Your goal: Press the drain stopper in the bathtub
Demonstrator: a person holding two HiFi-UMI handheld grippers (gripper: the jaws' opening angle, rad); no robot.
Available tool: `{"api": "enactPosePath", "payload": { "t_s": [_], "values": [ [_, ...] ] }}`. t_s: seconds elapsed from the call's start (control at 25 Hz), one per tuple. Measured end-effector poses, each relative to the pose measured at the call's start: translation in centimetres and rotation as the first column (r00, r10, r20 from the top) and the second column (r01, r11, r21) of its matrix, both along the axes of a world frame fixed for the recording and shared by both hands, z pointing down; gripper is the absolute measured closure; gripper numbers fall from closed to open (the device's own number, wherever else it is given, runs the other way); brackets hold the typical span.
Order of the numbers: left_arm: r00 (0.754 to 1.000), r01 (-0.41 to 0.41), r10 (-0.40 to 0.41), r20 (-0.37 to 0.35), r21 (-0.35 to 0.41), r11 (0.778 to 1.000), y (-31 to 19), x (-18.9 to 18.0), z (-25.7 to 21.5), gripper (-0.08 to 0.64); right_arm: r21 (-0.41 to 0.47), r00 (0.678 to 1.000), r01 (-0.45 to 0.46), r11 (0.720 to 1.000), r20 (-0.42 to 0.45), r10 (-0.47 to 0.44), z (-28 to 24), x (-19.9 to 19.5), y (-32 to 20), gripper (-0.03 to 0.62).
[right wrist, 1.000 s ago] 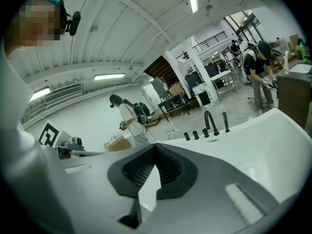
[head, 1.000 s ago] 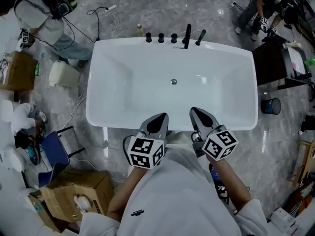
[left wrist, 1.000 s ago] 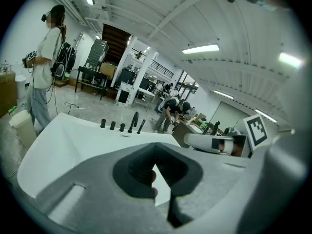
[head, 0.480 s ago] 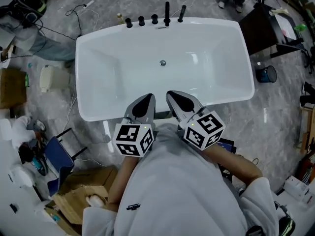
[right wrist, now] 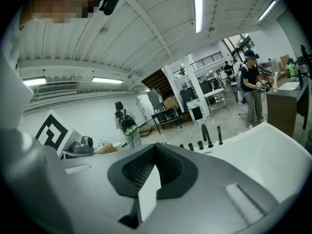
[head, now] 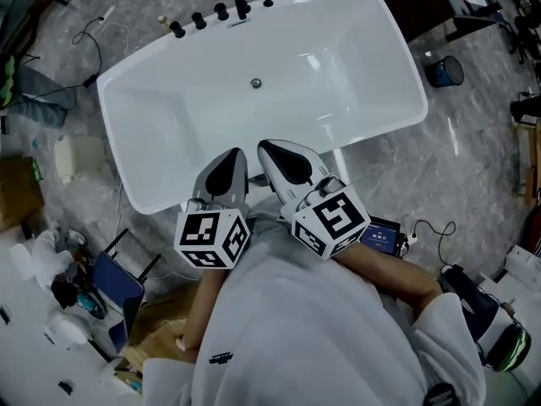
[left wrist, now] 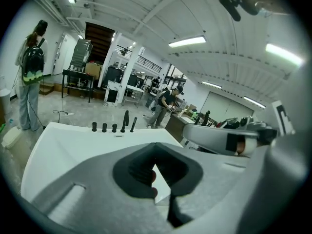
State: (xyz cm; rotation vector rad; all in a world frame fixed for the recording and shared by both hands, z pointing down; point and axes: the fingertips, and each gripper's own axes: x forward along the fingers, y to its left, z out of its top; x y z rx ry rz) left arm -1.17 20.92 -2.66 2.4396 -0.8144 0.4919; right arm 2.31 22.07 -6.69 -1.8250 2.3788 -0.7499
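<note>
Though clenched empty, likely as pressing tips, left gripper (head: 230, 163) and right gripper (head: 275, 155) hang at the near rim of the bathtub (head: 380, 134), drain stopper (head: 255, 83) well ahead.

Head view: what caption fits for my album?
Shut grey left tool and right tool over white bathtub, small metal drain stopper untouched.

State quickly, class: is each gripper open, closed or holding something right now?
Left gripper: closed, holding nothing.
Right gripper: closed, holding nothing.
</note>
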Motion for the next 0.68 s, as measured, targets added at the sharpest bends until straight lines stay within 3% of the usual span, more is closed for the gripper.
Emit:
{"api": "enactPosePath", "payload": {
  "t_s": [0.68],
  "values": [
    [0.999,-0.035,0.035,0.001,-0.029,0.999,-1.4,-0.9,0.5,0.561,-0.05,0.997,-0.072,0.996,0.027,0.073,1.0,0.2,-1.0,0.598]
  ]
}}
